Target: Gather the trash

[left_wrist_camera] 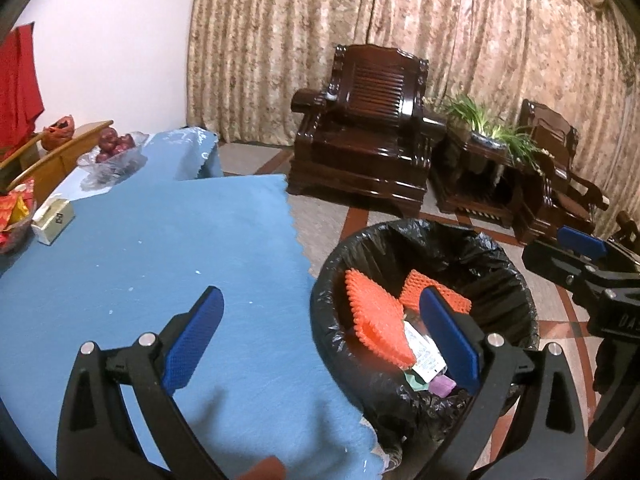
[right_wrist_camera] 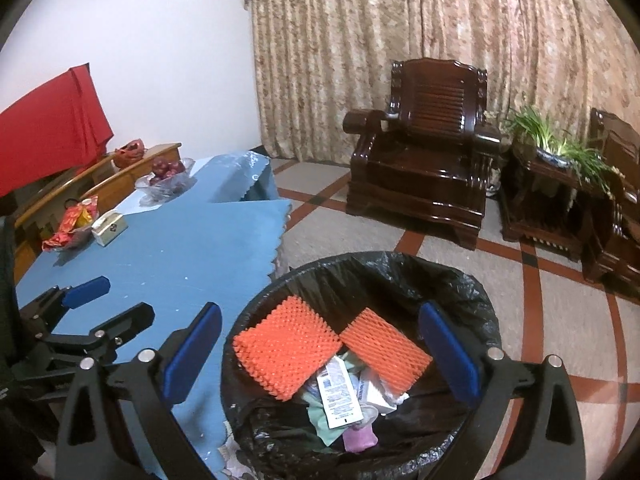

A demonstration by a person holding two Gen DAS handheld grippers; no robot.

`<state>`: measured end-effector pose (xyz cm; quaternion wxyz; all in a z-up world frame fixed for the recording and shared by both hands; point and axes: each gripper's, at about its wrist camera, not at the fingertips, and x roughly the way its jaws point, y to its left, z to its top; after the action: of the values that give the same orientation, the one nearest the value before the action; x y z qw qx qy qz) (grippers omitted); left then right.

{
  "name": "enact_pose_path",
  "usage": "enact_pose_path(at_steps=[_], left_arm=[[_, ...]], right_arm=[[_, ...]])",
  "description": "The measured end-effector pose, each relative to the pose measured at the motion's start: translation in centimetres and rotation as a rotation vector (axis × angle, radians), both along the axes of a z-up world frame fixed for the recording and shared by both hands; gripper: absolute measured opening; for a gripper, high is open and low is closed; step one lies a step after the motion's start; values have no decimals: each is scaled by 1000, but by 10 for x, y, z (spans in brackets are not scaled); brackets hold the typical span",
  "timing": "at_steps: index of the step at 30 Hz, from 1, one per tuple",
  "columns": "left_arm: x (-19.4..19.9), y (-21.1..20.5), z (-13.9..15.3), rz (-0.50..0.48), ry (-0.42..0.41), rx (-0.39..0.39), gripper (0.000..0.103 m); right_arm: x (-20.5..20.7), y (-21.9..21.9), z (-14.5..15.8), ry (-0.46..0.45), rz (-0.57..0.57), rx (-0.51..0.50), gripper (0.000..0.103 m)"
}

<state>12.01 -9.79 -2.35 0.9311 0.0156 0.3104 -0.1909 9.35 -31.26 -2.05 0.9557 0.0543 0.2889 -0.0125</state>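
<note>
**Both grippers empty above the lined bin**

Nearest you, the left gripper and the right gripper hang with fingers spread wide and nothing between them. Just below is the trash bin, lined with a black bag, standing on the floor beside the worktop. In the bin lie two orange foam nets, leaning on crumpled wrappers and a printed sachet. I judge all of it light, soft and springy; if you take any up again, pinch a net by its edge, gently. Beyond the bin, on the worktop, only a small box, a bowl of red packets and a fruit bowl show.
</note>
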Motion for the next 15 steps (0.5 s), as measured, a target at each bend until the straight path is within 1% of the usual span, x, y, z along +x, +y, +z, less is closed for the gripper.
enact_pose_path(at_steps=[8, 15], left_arm=[[-15, 12, 19, 28, -34, -4, 96], [-25, 17, 28, 33, -55, -8, 96]], right_arm=[[-7, 13, 7, -14, 26, -9, 97], [-12, 18, 11, -25, 33, -20, 97]])
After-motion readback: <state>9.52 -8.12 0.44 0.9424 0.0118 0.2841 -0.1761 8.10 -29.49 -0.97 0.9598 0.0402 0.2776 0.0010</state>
